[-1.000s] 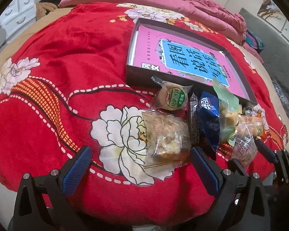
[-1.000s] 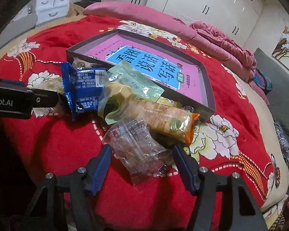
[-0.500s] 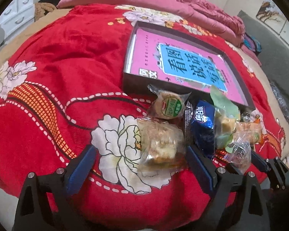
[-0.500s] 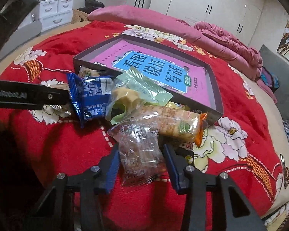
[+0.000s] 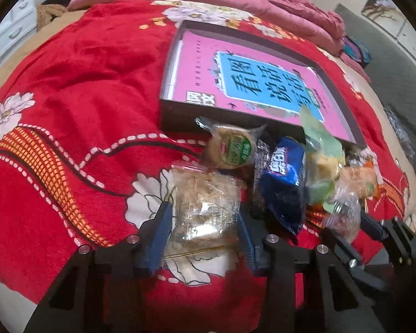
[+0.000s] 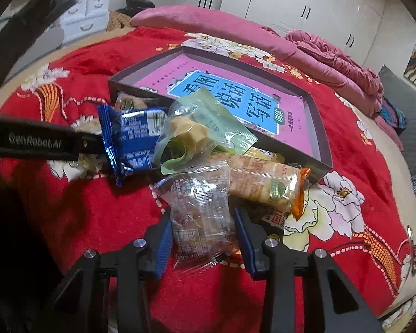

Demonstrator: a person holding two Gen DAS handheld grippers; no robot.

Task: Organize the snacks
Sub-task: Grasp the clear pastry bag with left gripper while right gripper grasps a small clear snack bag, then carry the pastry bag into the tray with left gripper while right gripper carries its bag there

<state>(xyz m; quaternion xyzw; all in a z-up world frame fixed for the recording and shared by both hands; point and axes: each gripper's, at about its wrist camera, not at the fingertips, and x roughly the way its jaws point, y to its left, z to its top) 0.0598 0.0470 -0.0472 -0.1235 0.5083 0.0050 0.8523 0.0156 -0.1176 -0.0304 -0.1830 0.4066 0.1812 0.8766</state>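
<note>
Two tools (left [image 5: 202, 230], right [image 6: 202, 236]) | each gripping one snack packet [image 5: 205, 208]

The left gripper [image 5: 203, 230] has a black frame of angular struts, blue pads lining its jaws, and round silver screw heads at the joints. The right gripper [image 6: 202, 238] is built the same: black struts, blue pads, silver screws. White lettering runs along the left gripper's black side.
</note>
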